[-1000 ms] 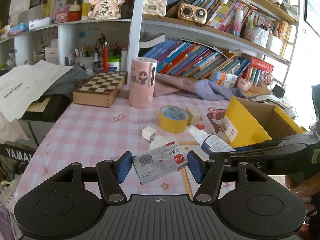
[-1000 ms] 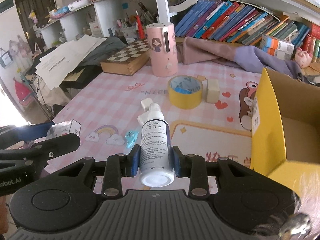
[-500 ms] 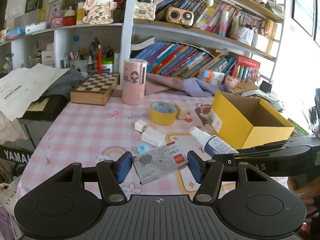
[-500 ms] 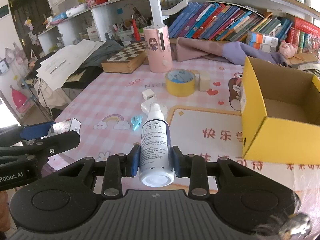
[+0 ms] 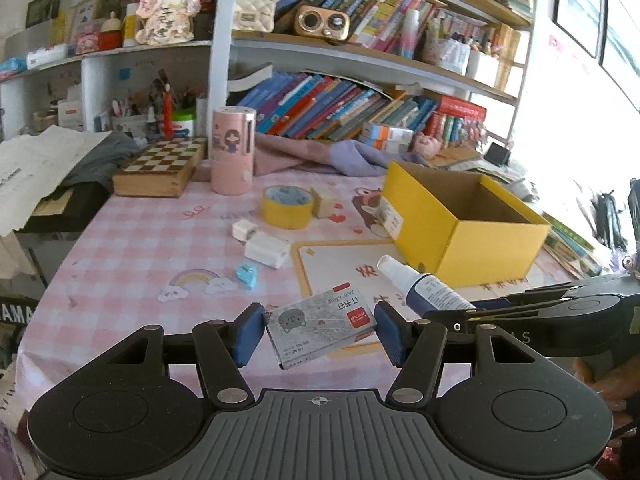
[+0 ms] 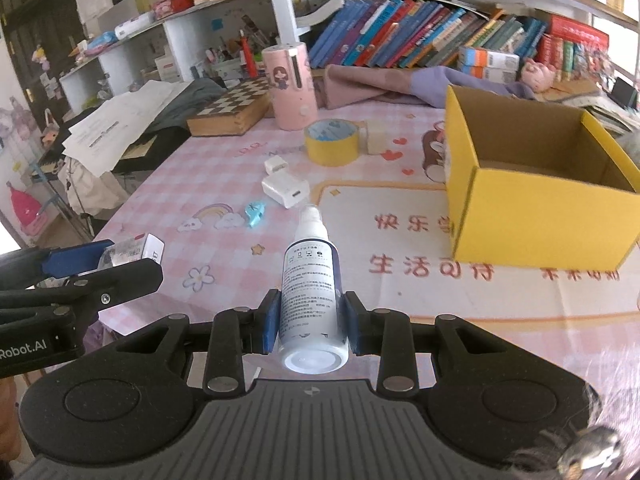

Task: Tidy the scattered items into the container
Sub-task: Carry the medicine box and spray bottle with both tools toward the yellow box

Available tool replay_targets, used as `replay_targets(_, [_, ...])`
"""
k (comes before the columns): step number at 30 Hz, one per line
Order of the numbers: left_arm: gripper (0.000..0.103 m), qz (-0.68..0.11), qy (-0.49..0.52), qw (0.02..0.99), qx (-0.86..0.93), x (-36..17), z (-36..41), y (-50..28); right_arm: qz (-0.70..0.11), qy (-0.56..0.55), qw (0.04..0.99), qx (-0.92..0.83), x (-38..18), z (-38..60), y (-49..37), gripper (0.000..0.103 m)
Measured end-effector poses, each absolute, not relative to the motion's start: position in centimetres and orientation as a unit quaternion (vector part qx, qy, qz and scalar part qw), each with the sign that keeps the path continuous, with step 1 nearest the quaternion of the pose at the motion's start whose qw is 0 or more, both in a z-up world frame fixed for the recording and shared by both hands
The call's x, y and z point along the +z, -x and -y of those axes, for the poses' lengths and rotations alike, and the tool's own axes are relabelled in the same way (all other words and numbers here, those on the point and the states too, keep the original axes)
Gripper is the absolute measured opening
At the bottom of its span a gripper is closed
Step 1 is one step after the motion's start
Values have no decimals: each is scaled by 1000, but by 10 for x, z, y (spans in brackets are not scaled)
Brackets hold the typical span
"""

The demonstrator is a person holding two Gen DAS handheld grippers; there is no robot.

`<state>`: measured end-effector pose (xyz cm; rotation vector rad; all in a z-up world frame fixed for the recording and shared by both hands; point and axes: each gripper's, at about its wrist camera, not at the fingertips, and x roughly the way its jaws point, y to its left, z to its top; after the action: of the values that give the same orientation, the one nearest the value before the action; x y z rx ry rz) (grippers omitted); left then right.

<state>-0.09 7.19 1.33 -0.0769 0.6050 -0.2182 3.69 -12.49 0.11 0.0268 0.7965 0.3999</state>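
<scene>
Yellow cardboard box (image 6: 536, 204) sits open-topped on the table at two o'clock, ready for items. Right gripper (image 6: 310, 322) clamps a spray bottle (image 6: 310, 280); left gripper (image 5: 320, 334) clamps a staple box (image 5: 322, 326), both lifted for carrying.

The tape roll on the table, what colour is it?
Yellow tape roll, blue inside; clearest in the right wrist view.

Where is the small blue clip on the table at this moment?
In the left wrist view the blue clip lies on the pink checked tablecloth, beside the printed rainbow and just in front of the larger white charger, left of the yellow box.
</scene>
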Motion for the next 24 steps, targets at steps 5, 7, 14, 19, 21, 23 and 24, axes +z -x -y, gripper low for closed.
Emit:
replay_targets(5, [60, -303, 30, 943, -131, 11, -60, 5, -390, -26, 904, 173, -2, 139, -23, 31])
replay_targets(7, [60, -306, 27, 941, -142, 10, -55, 5, -393, -32, 904, 163, -3, 145, -20, 31])
replay_targets(14, [60, -312, 25, 933, -178, 7, -37, 5, -401, -46, 906, 124, -6, 169, -6, 31])
replay_targets(19, [60, -316, 17, 925, -211, 5, -20, 1, -406, -57, 907, 94, -8, 188, 4, 31])
replay_targets(21, [60, -317, 13, 921, -224, 4, -12, -1, -407, -64, 908, 80, -8, 196, 7, 31])
replay_targets(23, [60, -318, 9, 918, -238, 4, -4, -4, -407, -70, 908, 66, -8, 204, 11, 31])
replay_targets(24, [60, -318, 7, 916, -245, 4, 0, -5, -407, -72, 909, 60, -8, 207, 12, 31])
